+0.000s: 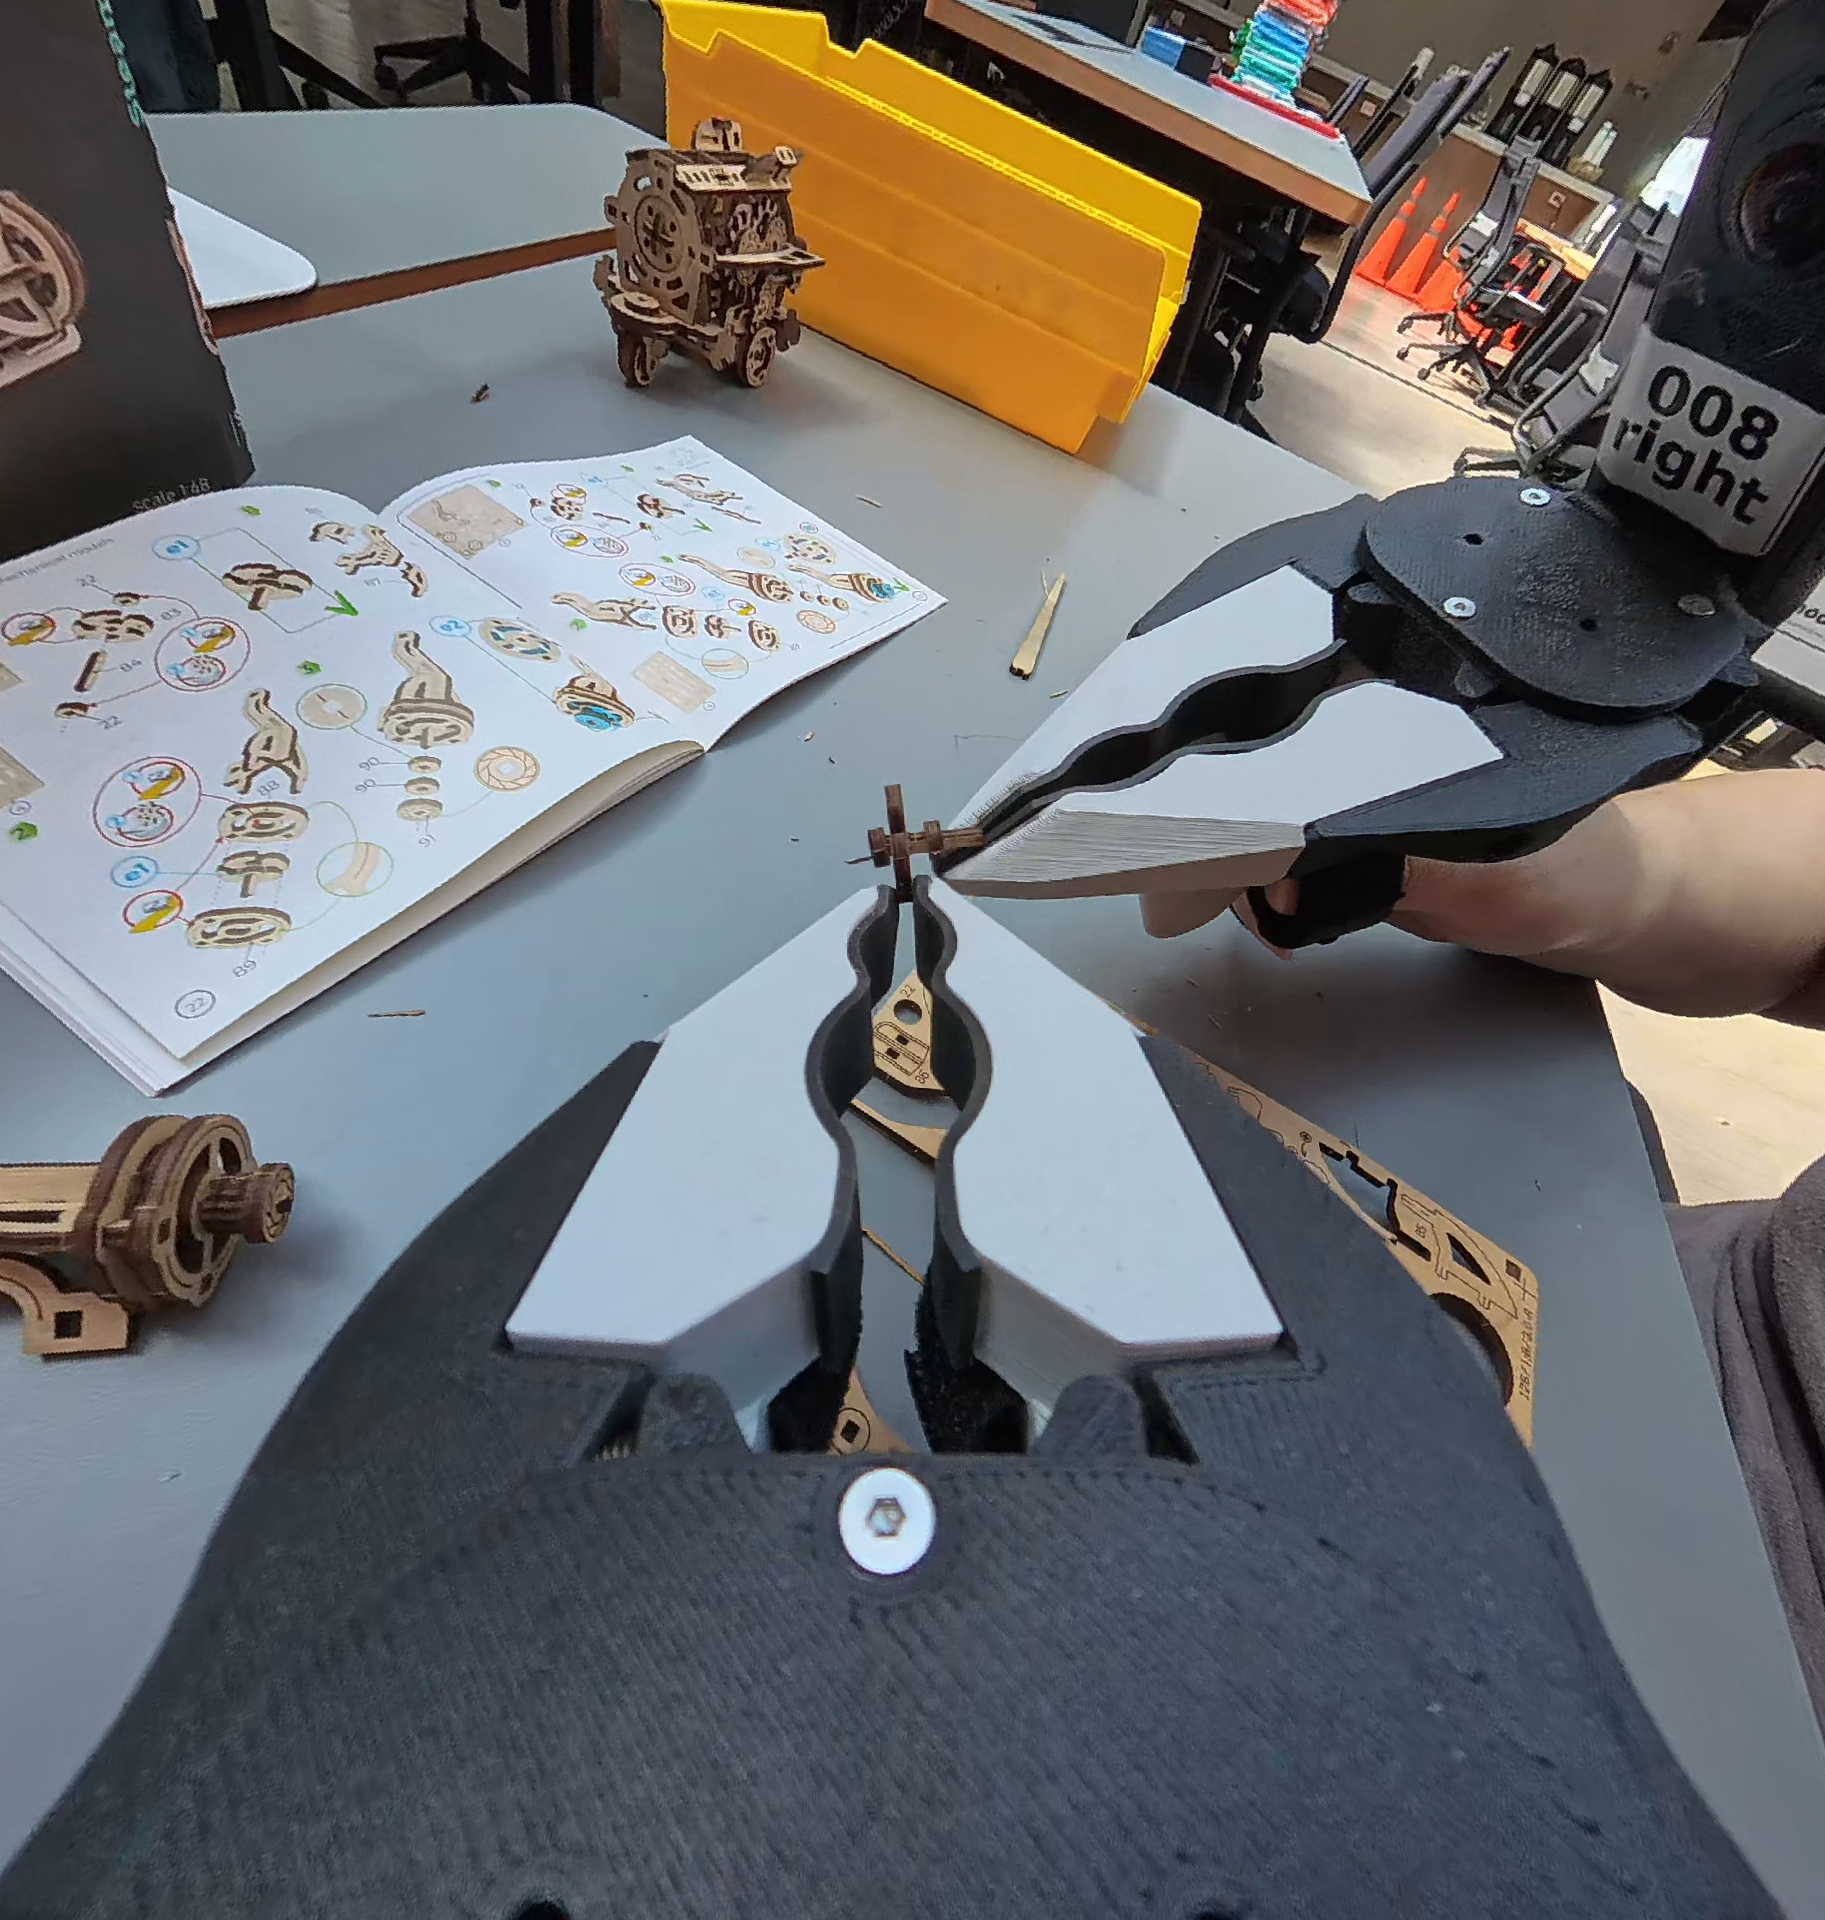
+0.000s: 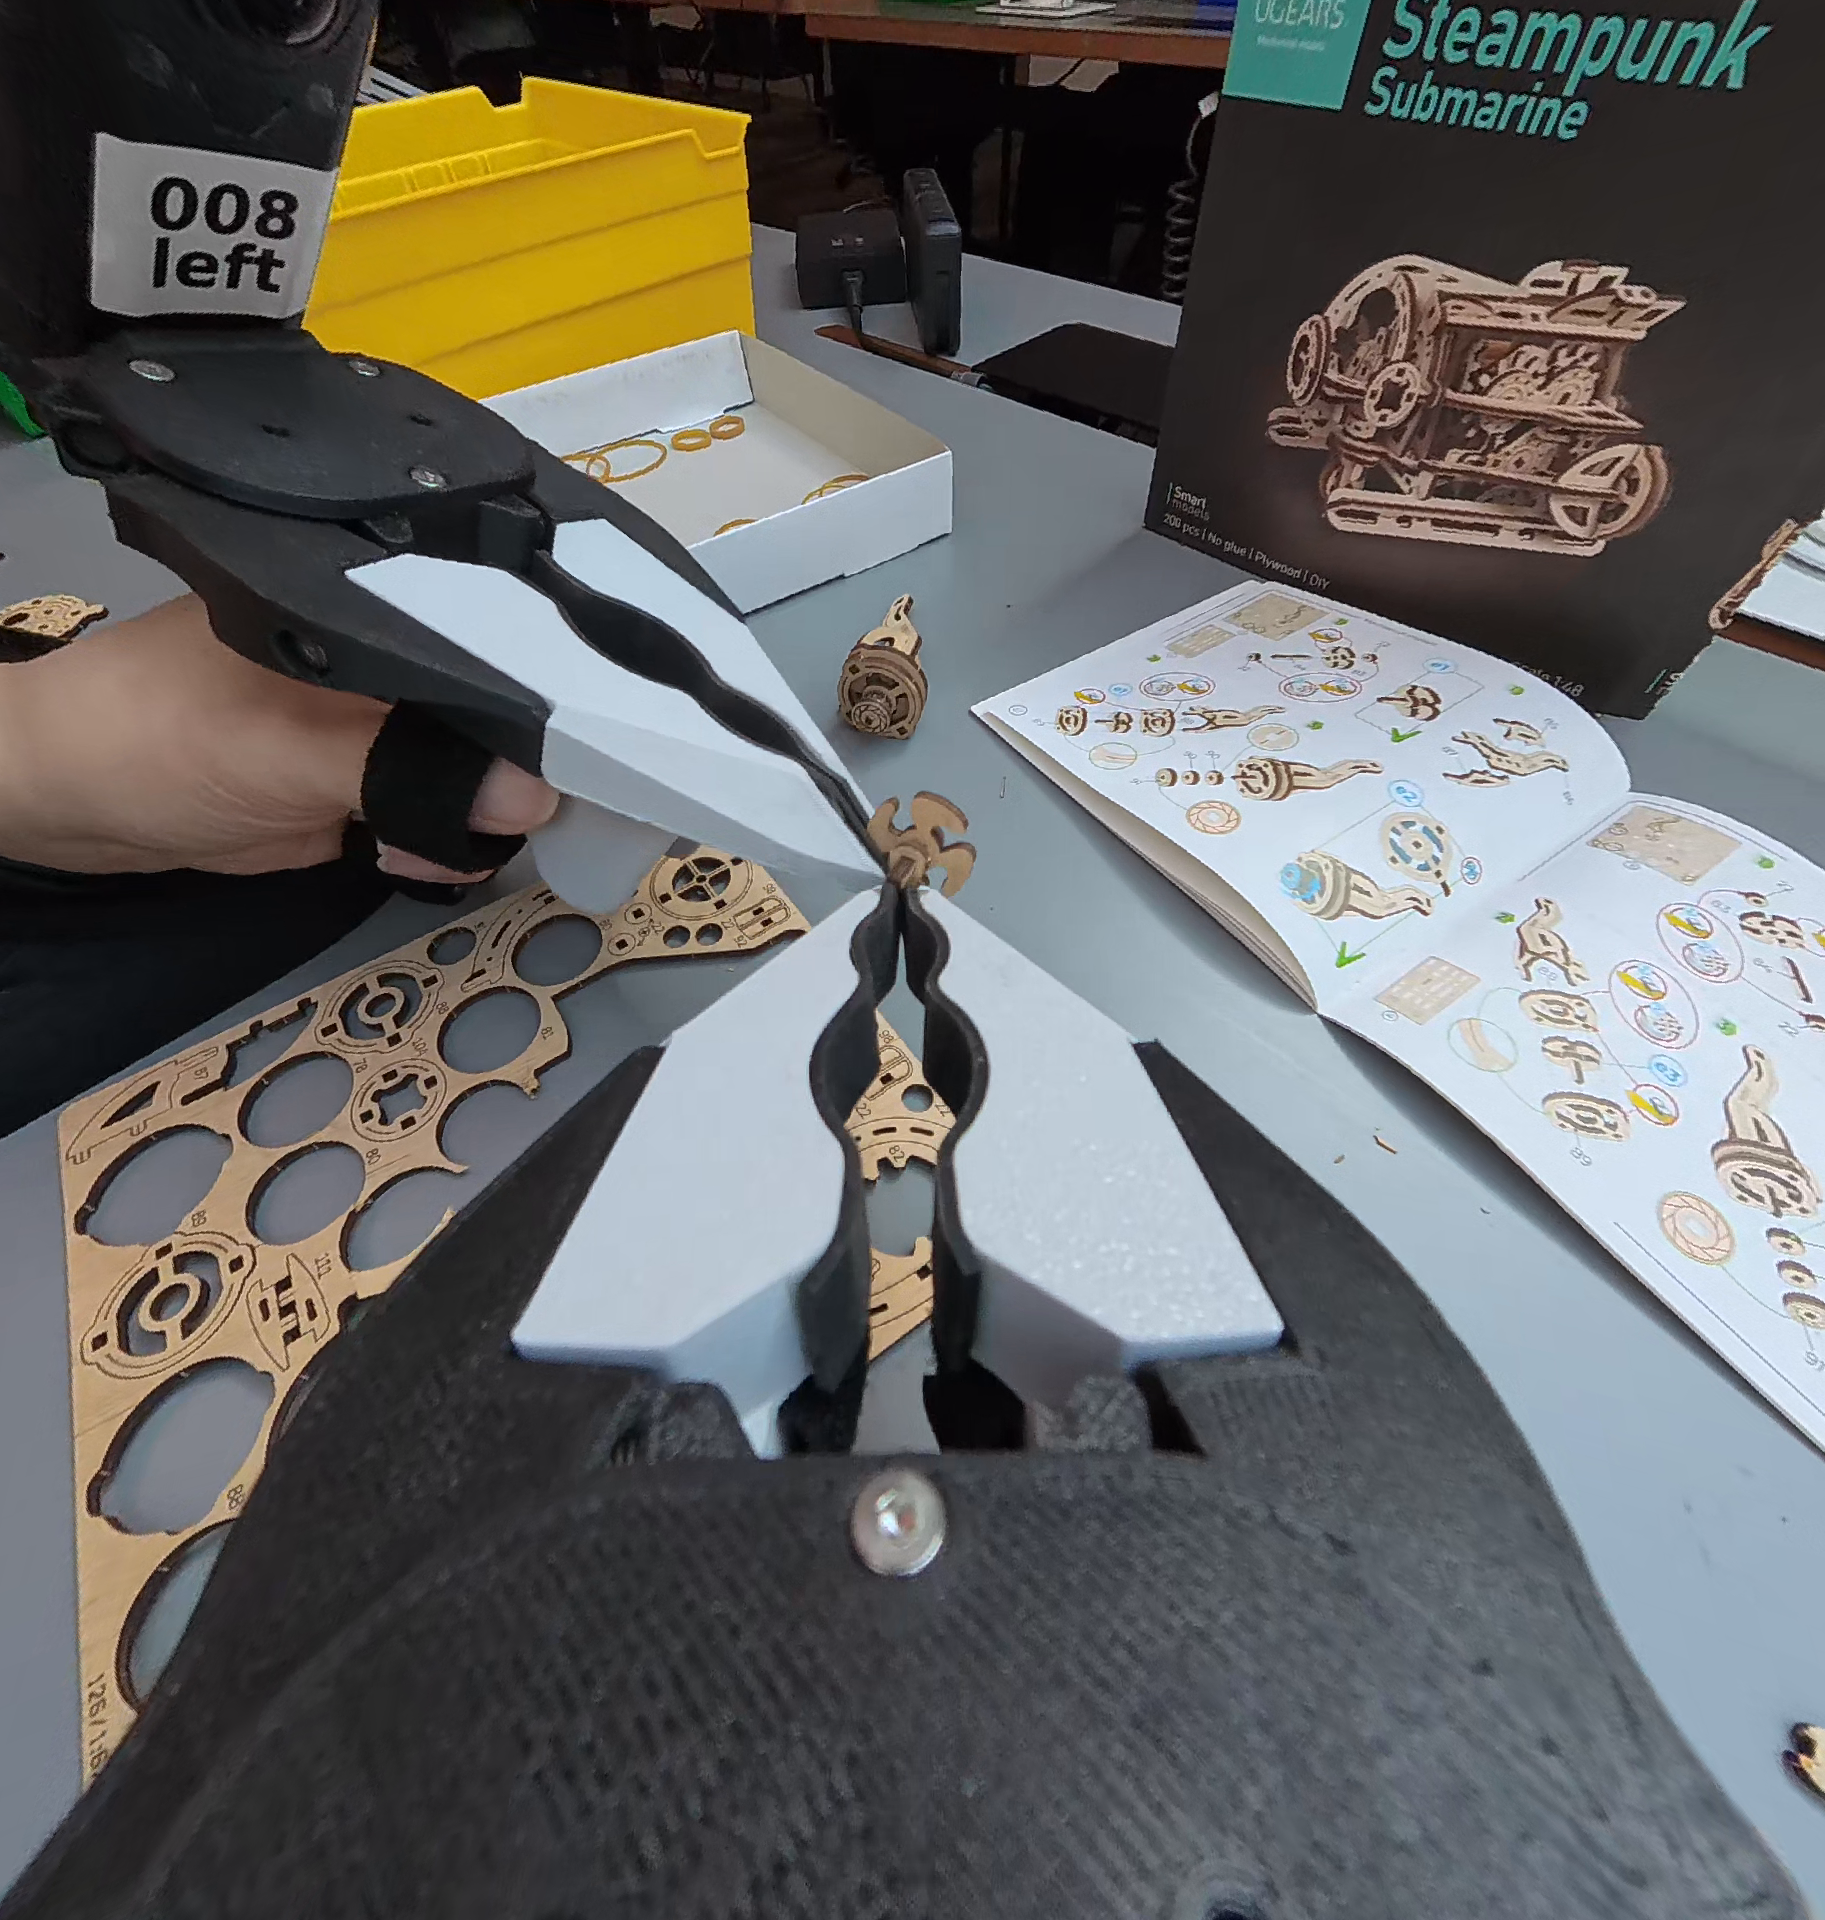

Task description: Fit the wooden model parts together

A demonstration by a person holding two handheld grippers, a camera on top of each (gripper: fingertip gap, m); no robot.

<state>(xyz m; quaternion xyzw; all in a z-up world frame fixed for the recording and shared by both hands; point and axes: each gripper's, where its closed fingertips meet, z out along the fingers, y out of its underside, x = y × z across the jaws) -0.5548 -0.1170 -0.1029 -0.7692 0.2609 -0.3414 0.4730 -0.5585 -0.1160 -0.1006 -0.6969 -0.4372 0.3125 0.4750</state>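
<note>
Table (image 1: 679,831) carries the booklet (image 1: 368,727) far left; above it we pinch one small assembly from two sides. Our left gripper (image 1: 908,896) nips the propeller (image 2: 923,836) edge; our right gripper (image 2: 900,902) clamps the axle (image 1: 934,840), lying crosswise, tips touching

Grey table (image 1: 1043,499); behind it, office chairs (image 1: 1490,270) and orange cones (image 1: 1407,234).

Your left gripper (image 1: 900,891): fingers nearly closed, tips pinching; your right gripper (image 2: 900,902): likewise pinched, tips meeting the left's at right angles; your bare hand (image 2: 160,769) under each, on the trigger
</note>
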